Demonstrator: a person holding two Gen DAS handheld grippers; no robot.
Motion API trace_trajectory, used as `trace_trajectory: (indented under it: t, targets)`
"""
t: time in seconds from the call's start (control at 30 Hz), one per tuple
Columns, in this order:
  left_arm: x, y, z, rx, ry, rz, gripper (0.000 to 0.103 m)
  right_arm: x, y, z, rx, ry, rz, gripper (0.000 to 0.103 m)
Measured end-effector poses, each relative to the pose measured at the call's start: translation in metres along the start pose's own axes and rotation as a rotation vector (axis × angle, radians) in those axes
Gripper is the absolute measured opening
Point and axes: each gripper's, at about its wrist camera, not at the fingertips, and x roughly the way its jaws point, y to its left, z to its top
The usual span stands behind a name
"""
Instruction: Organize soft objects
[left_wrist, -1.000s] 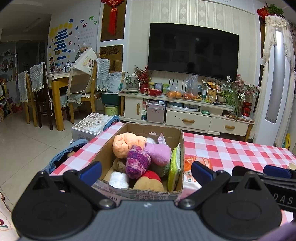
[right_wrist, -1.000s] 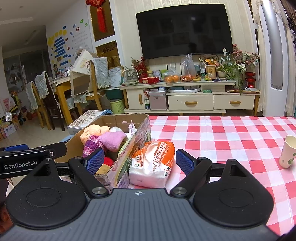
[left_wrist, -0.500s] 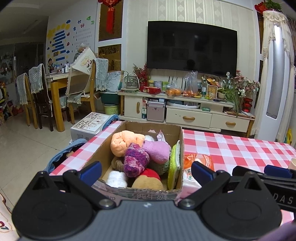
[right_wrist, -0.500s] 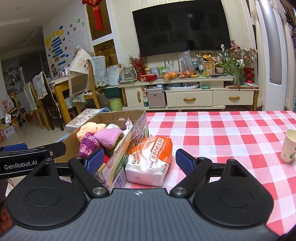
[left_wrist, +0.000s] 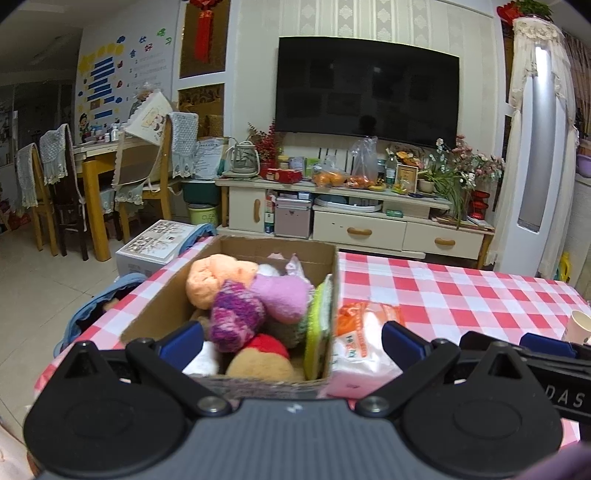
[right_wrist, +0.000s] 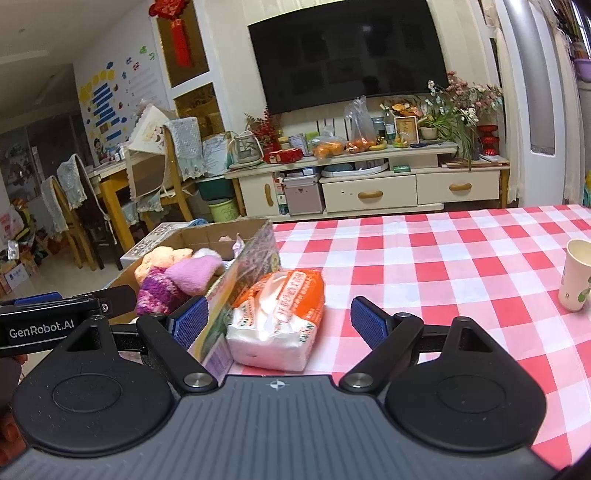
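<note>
Both tools have closed in lower on the carton (left_wrist: 236, 325); the right tool (right_wrist: 280, 320), fingers apart, now frames the tissue pack (right_wrist: 277, 317), the left tool (left_wrist: 291, 341) gapes empty.

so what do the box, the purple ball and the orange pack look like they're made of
Box: brown cardboard, matte, with raw torn-looking rims. Purple ball: knitted yarn by the look of it, with fuzzy, mottled purple and pink strands. Orange pack: thin glossy plastic wrap, creased and shiny, probably holding soft white tissue.
</note>
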Motion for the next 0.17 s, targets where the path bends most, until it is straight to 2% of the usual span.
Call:
trace_trajectory:
  t: [0.17]
  targets:
    - [0.01,-0.032,0.006,0.007,0.003,-0.046,0.102,-0.004,-0.036,0.008,0.044,-0.054,-0.067,0.103]
